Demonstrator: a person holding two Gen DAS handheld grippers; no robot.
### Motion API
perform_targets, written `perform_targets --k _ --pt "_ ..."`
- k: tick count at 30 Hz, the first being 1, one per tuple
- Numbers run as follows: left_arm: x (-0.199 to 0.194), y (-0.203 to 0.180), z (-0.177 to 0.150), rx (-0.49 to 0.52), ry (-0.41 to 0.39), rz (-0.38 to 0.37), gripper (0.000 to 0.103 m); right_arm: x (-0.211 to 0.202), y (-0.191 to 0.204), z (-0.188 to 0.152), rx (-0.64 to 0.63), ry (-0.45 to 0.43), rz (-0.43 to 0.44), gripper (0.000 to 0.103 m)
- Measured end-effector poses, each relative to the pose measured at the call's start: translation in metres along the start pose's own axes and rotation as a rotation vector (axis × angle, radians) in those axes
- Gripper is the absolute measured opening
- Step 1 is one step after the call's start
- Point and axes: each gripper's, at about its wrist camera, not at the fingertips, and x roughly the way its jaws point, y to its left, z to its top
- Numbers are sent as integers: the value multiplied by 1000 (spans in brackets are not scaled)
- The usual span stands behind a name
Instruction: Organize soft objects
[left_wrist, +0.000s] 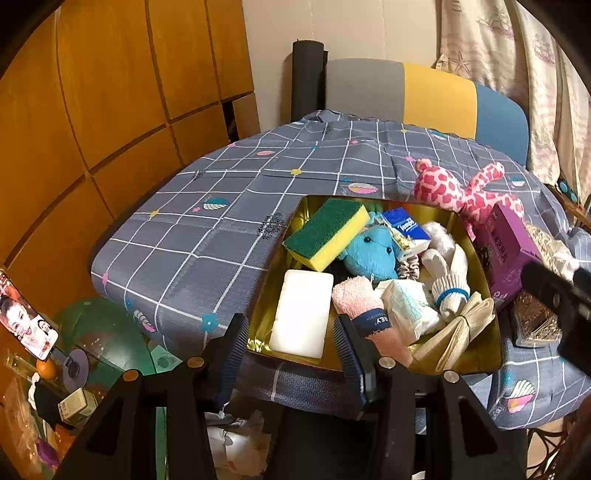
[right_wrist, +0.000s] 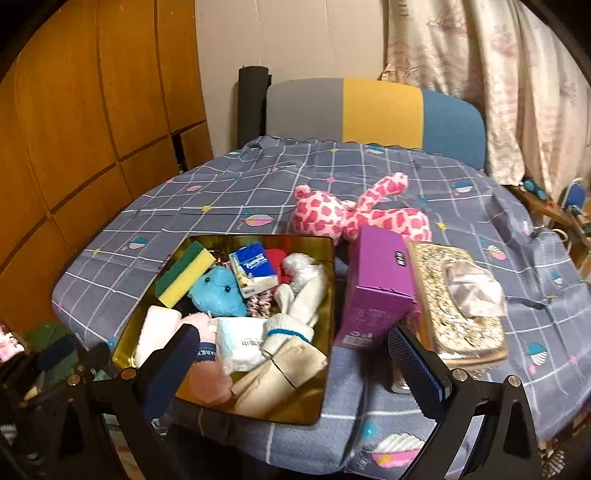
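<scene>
the gold tin (right_wrist: 325, 413) on the tabletop (right_wrist: 236, 192) collects the soft things: sponge (right_wrist: 184, 275), blue plush (right_wrist: 218, 291), gloves (right_wrist: 303, 295). the pink plush (right_wrist: 354, 214) lies outside, just beyond its far right corner, seemingly next. the right gripper (right_wrist: 291, 365) has its jaws wide and empty; the left gripper (left_wrist: 291, 350) is half open, holding nothing.
</scene>
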Motion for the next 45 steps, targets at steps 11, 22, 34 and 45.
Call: perform_targets --k 11,22,34,45 --pt "-18 3 8 -33 -18 -56 48 -5 10 -6 -10 0 -35 103" --pt "-23 -1 9 -26 -20 -75 48 -3 2 -5 24 13 -27 103" --pt "-26 -5 7 -18 -25 -84 48 -2 0 -7 31 21 -16 103" --pt "-26 -7 7 -13 -18 -93 48 0 -2 -6 39 25 -17 103"
